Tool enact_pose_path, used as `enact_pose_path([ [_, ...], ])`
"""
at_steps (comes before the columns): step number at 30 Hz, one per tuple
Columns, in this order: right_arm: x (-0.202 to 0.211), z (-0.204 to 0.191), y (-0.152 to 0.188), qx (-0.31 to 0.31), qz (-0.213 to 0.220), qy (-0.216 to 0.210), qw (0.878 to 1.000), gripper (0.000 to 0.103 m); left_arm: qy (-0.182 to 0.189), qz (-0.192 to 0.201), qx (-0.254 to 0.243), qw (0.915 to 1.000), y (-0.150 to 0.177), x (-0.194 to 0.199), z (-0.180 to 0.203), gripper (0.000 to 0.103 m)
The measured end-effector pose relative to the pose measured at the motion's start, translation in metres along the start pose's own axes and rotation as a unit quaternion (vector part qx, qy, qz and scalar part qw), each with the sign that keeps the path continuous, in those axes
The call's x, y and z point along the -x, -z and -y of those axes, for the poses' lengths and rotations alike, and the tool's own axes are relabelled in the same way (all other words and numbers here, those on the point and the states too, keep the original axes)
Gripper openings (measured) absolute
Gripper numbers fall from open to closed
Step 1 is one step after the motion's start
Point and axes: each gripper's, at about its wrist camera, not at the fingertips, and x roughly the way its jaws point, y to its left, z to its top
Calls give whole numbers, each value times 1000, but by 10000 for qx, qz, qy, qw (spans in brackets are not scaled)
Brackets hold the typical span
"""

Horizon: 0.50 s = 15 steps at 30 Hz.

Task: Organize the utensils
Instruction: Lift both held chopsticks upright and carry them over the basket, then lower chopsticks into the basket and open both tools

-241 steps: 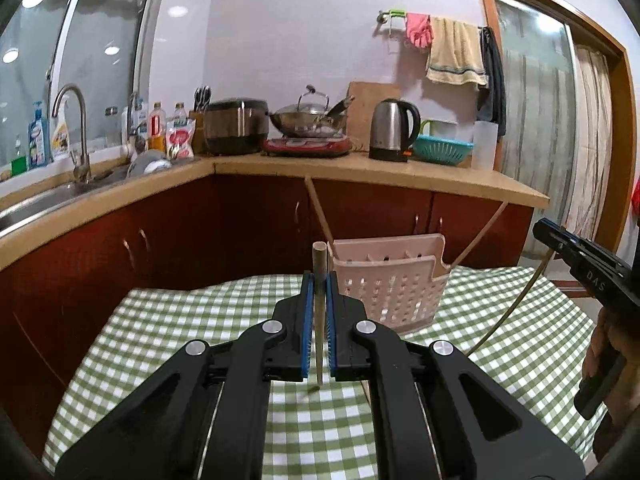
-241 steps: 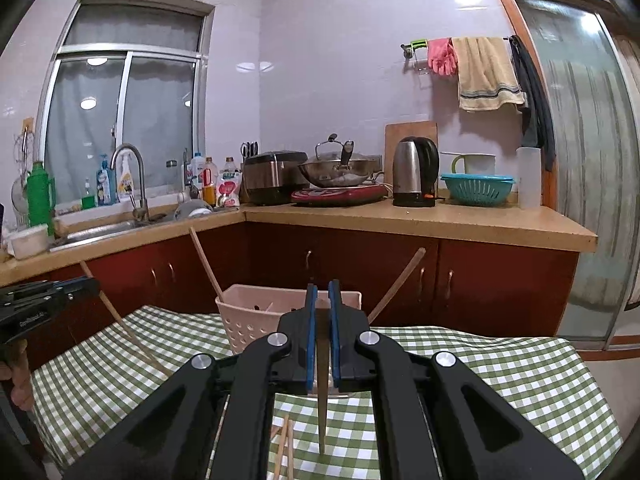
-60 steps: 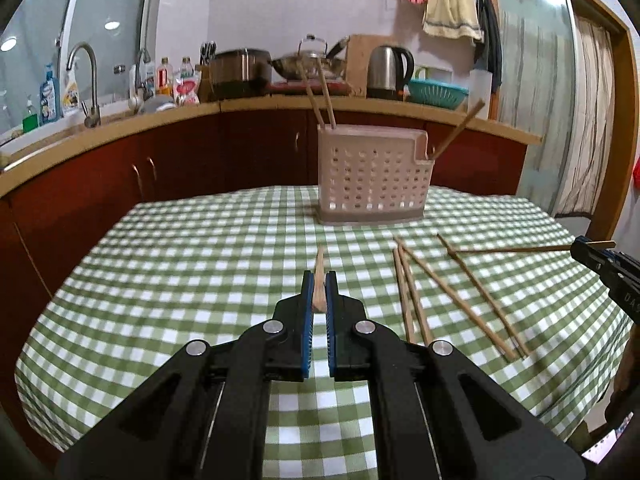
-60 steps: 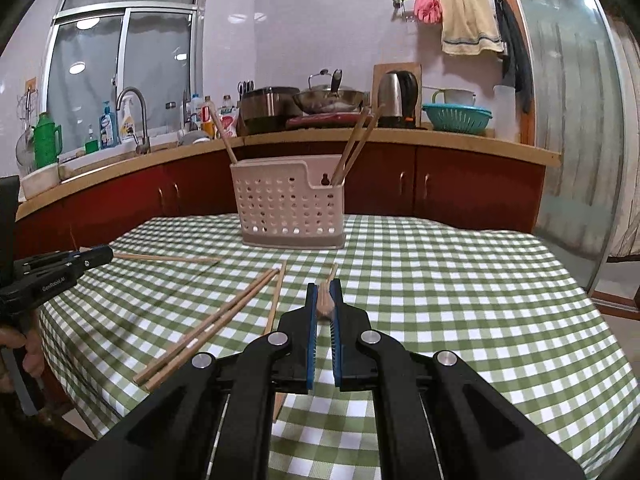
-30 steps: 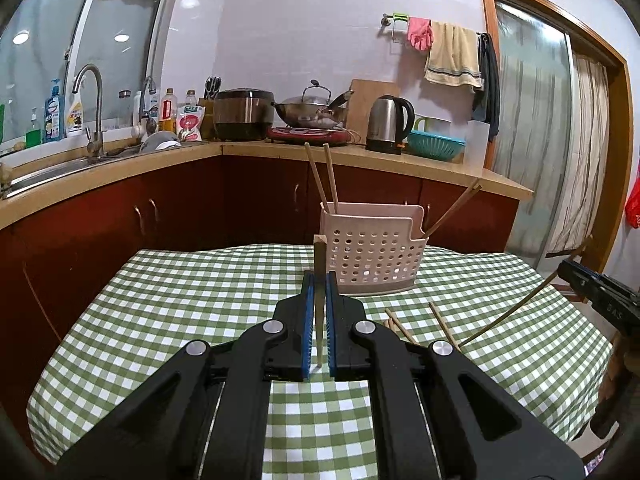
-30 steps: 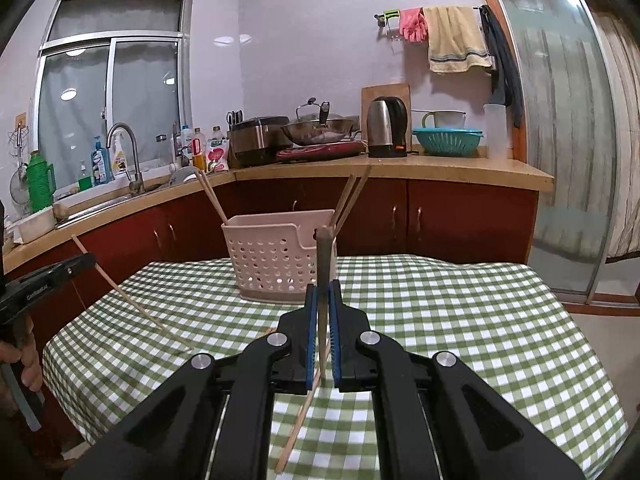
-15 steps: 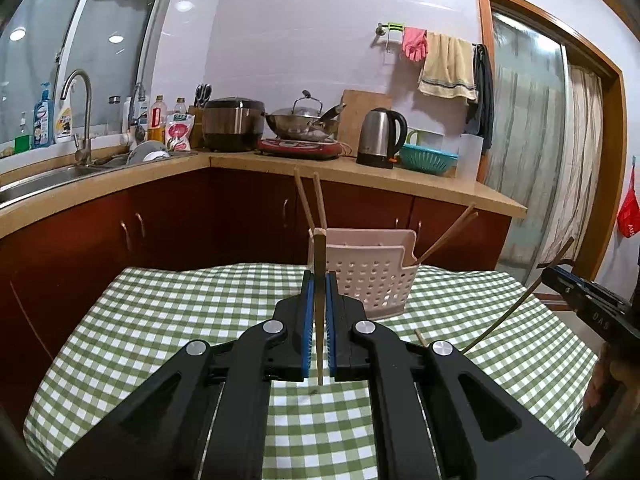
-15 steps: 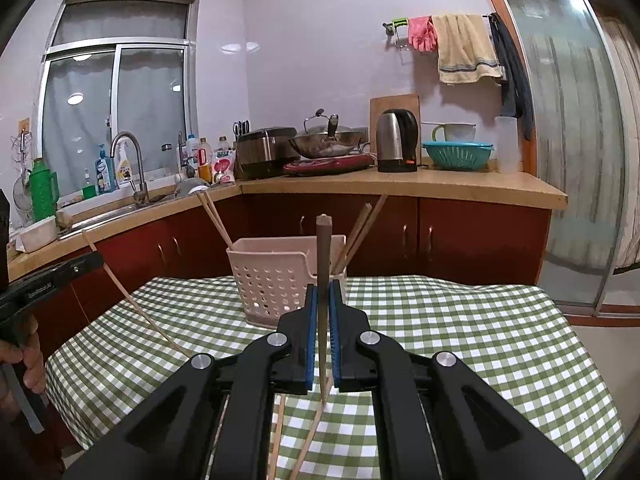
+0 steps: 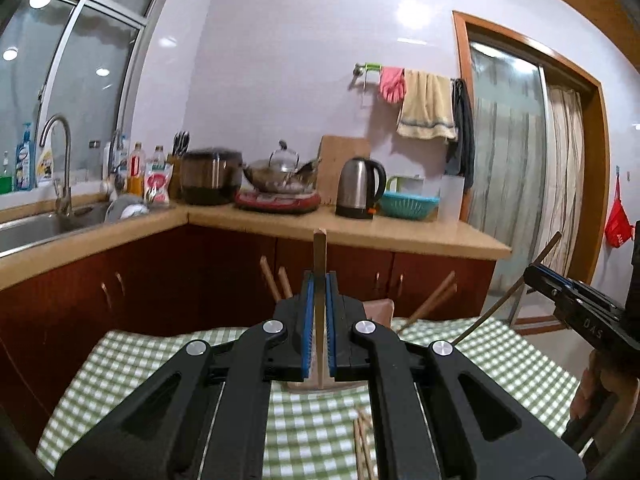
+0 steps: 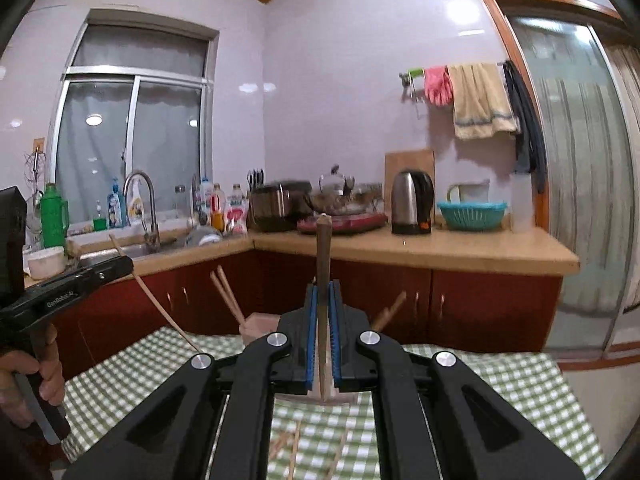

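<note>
My left gripper (image 9: 319, 292) is shut on a wooden chopstick (image 9: 319, 252) that stands upright between the pads, held above the table. My right gripper (image 10: 322, 300) is shut on another chopstick (image 10: 323, 248), also upright. The pink perforated utensil basket (image 9: 380, 310) sits on the table, mostly hidden behind each gripper; it also shows in the right wrist view (image 10: 258, 326). Several chopsticks (image 9: 434, 300) lean out of it. Loose chopsticks (image 9: 362, 440) lie on the green checked tablecloth (image 9: 132, 364) in front of it.
The other gripper shows at the edge of each view, right gripper (image 9: 576, 312) and left gripper (image 10: 68, 284), each with its chopstick slanting down. Behind the table stands a wooden counter (image 9: 400, 236) with kettle, pots and a sink (image 9: 36, 228).
Both grippers have lifted and tilted up with their chopsticks since they were picked off the cloth. The basket now sits lower in view, hidden behind the fingers.
</note>
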Motion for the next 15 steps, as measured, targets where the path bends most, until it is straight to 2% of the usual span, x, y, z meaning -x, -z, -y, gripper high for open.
enact_pose_path([
  [7, -25, 5, -24, 5, 328, -63, 9994, 7, -37, 400, -55, 9992, -31, -28, 9, 6],
  [15, -69, 10, -27, 8, 349, -95, 9993, 7, -231, 490, -111, 9985, -38, -80, 11, 6],
])
